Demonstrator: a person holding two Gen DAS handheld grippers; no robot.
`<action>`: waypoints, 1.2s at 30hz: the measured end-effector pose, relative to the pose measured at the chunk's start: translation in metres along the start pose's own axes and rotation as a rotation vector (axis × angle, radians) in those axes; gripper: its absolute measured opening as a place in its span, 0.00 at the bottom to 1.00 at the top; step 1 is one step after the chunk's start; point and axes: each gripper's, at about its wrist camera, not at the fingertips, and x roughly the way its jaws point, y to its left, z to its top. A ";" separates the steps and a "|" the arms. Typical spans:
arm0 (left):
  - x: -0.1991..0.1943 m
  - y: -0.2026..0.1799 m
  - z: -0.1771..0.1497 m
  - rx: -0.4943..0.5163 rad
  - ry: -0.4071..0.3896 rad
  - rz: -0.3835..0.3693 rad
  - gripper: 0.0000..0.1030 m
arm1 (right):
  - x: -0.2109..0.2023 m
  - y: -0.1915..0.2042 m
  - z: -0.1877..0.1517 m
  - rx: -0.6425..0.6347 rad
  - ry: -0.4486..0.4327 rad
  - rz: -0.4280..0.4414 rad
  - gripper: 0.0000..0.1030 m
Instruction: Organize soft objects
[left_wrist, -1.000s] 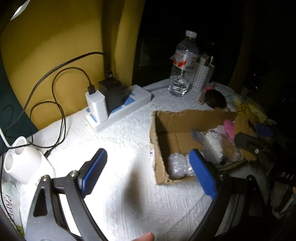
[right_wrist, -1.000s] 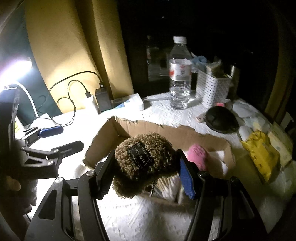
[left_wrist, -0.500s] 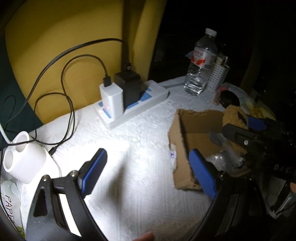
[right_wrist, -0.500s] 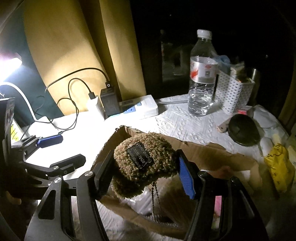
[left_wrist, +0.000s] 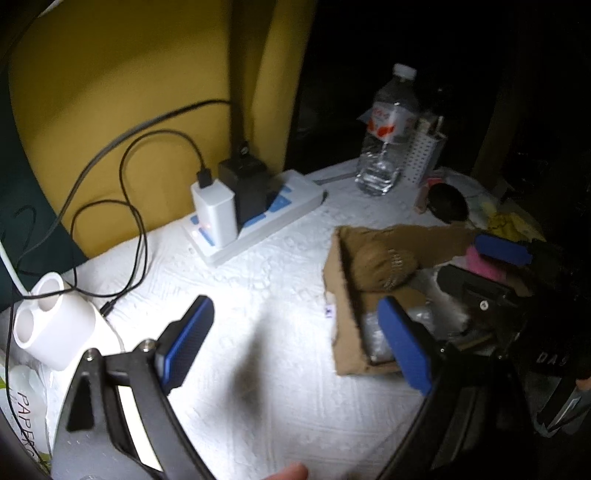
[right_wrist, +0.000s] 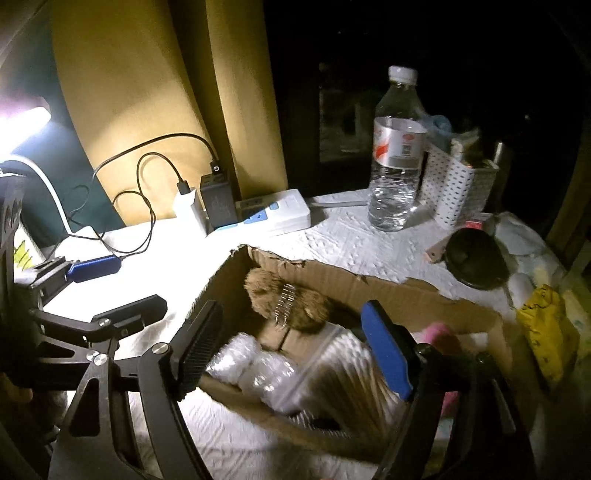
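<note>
A brown fuzzy plush (right_wrist: 291, 301) lies in the far left corner of the open cardboard box (right_wrist: 399, 291); it also shows in the left wrist view (left_wrist: 382, 266) inside the box (left_wrist: 341, 295). My right gripper (right_wrist: 291, 345) is open and empty, just above the box's near side. A pink soft object (right_wrist: 437, 328) and clear plastic bags (right_wrist: 258, 365) lie in the box too. My left gripper (left_wrist: 295, 339) is open and empty over the white cloth, left of the box.
A white power strip (right_wrist: 273, 214) with chargers and black cables sits at the back. A water bottle (right_wrist: 397, 155) and a white perforated holder (right_wrist: 456, 184) stand behind the box. A black round object (right_wrist: 474, 264) and a yellow bag (right_wrist: 546, 328) lie to the right. A white holder (left_wrist: 51, 336) stands at the left.
My right gripper has opened and let go of the brown plush, which now lies in the box. My left gripper stays open and has shifted only slightly.
</note>
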 end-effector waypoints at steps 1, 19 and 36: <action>-0.003 -0.004 0.000 0.006 -0.005 -0.008 0.89 | -0.004 -0.001 -0.001 0.002 -0.001 -0.008 0.78; -0.054 -0.062 -0.002 0.100 -0.071 -0.113 0.89 | -0.096 -0.014 -0.041 0.076 -0.057 -0.128 0.78; -0.113 -0.088 -0.016 0.136 -0.135 -0.153 0.89 | -0.169 -0.010 -0.064 0.105 -0.129 -0.183 0.78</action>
